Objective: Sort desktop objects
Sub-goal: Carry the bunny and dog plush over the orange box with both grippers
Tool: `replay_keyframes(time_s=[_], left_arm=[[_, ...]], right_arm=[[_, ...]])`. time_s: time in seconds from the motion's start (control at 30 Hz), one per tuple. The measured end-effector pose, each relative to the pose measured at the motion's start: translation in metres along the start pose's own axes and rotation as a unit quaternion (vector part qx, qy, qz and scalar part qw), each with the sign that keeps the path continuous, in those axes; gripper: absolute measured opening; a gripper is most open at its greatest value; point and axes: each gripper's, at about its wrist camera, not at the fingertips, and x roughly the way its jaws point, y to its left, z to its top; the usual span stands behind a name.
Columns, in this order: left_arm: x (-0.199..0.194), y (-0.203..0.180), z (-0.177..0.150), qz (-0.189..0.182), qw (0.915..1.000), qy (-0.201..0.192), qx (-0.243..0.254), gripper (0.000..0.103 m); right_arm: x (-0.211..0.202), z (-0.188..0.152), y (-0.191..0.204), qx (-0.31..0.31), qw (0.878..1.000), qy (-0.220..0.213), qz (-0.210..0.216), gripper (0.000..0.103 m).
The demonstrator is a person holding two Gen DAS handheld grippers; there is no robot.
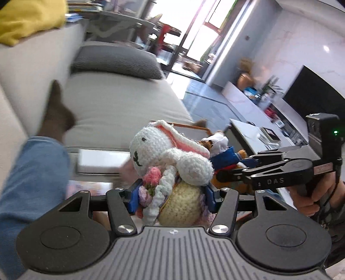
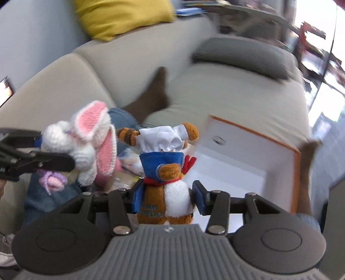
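Beige upholstery fills most of both views: a sofa point(image 2: 226, 92) with a grey striped cushion point(image 2: 243, 57) at its far end and a yellow pillow point(image 2: 120, 17) on top of its backrest. A person's leg in blue jeans point(image 1: 28, 185) and a brown sock point(image 1: 57, 116) lies along the seat. A white box point(image 2: 254, 159) with an orange rim sits open in front of the sofa's seat edge, an oval mark on its inner wall too small to read. In the left wrist view a white low table point(image 1: 248, 131) and a dark screen point(image 1: 319, 90) above a long white cabinet stand farther back; the things on them are blurred.

Both toys are held up off any surface. The left gripper point(image 1: 171, 197) has its blue jaws pinching a crocheted rabbit point(image 1: 163, 155) by its cream-yellow body; the rabbit is white with pink-lined ears and carries pink and lilac yarn flowers. The right gripper point(image 2: 167, 198) has its jaws pressed on the white-and-brown belly of a plush tiger point(image 2: 170, 170), which wears a white chef's hat, a blue top and a red scarf. Blue lettering on the tiger's lower side is too blurred to read.

The two toys hang just beside each other, the rabbit to the tiger's left, with the box beyond and to the right of the tiger. The right gripper's side arm, seen from the left wrist, bears the letters "DAS" point(image 1: 275, 181), and a green light glows on its camera block point(image 1: 335, 131). The rabbit's head and ears hide most of the tiger from the left wrist.
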Motion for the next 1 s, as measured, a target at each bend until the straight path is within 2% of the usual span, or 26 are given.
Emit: replay_keyframes(time_s=[0.17,0.3,0.47,0.6,0.7,0.83,0.9,1.0], left_arm=[[0.047,-0.032,0.004,-0.029,0.9987,0.029,0.031,0.066],[0.085,-0.052,-0.001,-0.036,0.9957,0.062,0.058,0.066],[0.125,-0.066,-0.012,-0.013,0.9901,0.103,0.095,0.066],[0.132,-0.067,-0.017,0.003,0.9893,0.111,0.095,0.066],[0.124,-0.062,-0.013,0.006,0.9908,0.102,0.089,0.066],[0.112,-0.057,-0.001,0.008,0.9917,0.092,0.089,0.066],[0.113,-0.055,0.002,0.005,0.9912,0.098,0.089,0.066],[0.118,-0.055,0.004,0.009,0.9897,0.105,0.097,0.066]], right_arm=[[-0.001,-0.022,-0.039,0.072,0.997,0.008,-0.014,0.050],[0.008,-0.033,-0.066,0.114,0.993,0.015,-0.021,0.050],[0.025,-0.051,-0.097,0.162,0.986,0.042,-0.005,0.050],[0.046,-0.060,-0.104,0.163,0.985,0.065,0.006,0.050],[0.059,-0.062,-0.101,0.118,0.989,0.087,0.003,0.050],[0.087,-0.052,-0.085,-0.023,0.991,0.130,-0.009,0.050],[0.096,-0.048,-0.071,-0.122,0.982,0.147,-0.005,0.050],[0.106,-0.047,-0.049,-0.273,0.949,0.158,0.020,0.050]])
